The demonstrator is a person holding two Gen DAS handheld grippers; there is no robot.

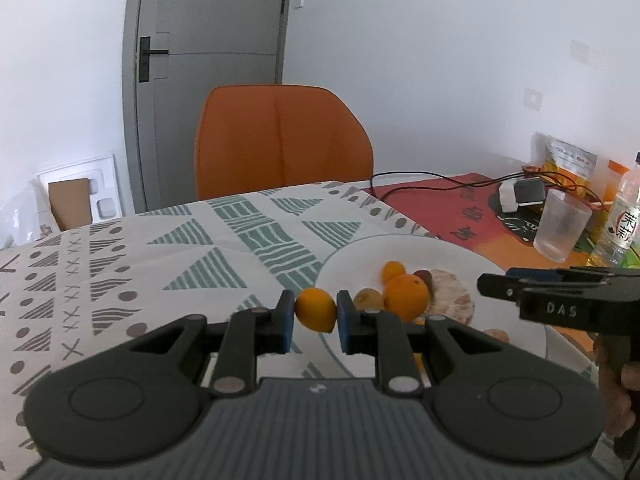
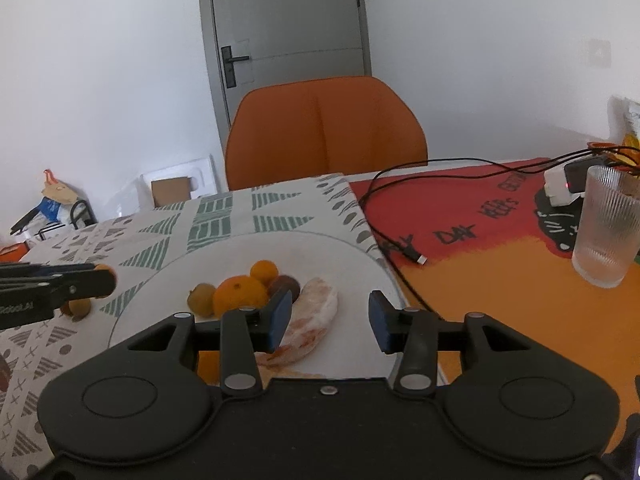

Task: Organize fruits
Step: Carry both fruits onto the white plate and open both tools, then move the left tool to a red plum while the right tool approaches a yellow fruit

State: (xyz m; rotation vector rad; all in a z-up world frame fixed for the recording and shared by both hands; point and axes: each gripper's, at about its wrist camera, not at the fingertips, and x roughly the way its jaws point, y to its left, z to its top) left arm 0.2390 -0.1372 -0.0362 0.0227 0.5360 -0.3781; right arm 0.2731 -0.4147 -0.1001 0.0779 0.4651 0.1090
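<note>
A small orange fruit (image 1: 315, 309) is being clenched between the blue pads of the left tool (image 1: 315, 316), at the white plate's (image 1: 472, 258) 9 o'clock edge. The right tool (image 2: 330, 322) is being held released over the plate, a peeled citrus segment (image 2: 310, 326) lying below. Beyond, 1 large orange (image 2: 239, 300) is being flanked by smaller fruits on the tabletop (image 2: 500, 300).

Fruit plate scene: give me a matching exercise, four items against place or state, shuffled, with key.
Items:
1. small orange fruit
2. peeled citrus segment
3. ribbed glass
4. right gripper

States:
A. stands on the orange-and-red mat
B. open, nothing between its pads
C. pinched in the left gripper
D. lies on the white plate

Pairs: 1-C, 2-D, 3-A, 4-B
</note>
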